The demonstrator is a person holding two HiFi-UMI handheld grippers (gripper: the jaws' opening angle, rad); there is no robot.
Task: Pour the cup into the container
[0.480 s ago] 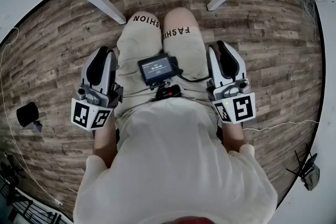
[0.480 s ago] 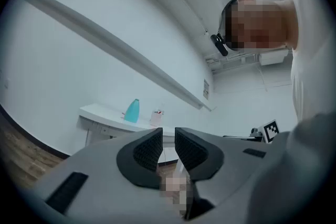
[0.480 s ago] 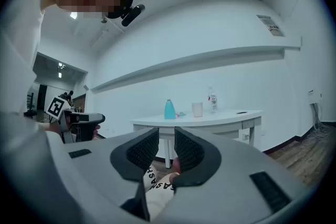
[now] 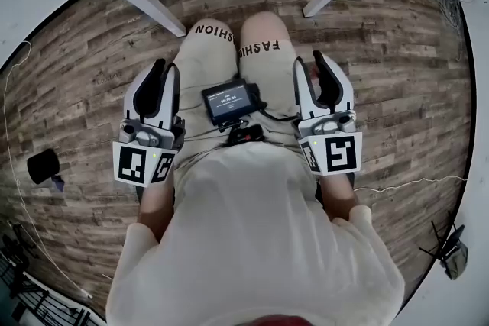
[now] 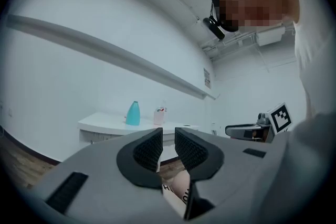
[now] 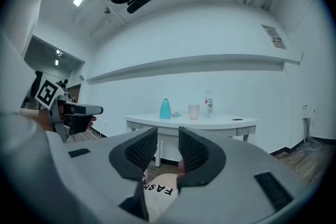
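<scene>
While the left gripper (image 4: 164, 76) and right gripper (image 4: 312, 71) hover nearly closed and empty over the lap (image 4: 229, 57), the pale cup (image 6: 193, 111) stands on the white table (image 6: 231, 124) straight ahead, about equally far from both.

Over on the far side the bench (image 6: 194, 122) is white, with a teal bottle (image 6: 165, 109) and a pale pink cup (image 6: 193, 112) on it. The floor (image 4: 76, 88) is grey-brown wood plank. The left tongs (image 4: 163, 69) and right tongs (image 4: 315, 59) are pale grey with black ribbed pads (image 5: 148, 148) and black-and-white square markers (image 4: 141, 164). The beige shorts (image 4: 200, 61) have black lettering.
</scene>
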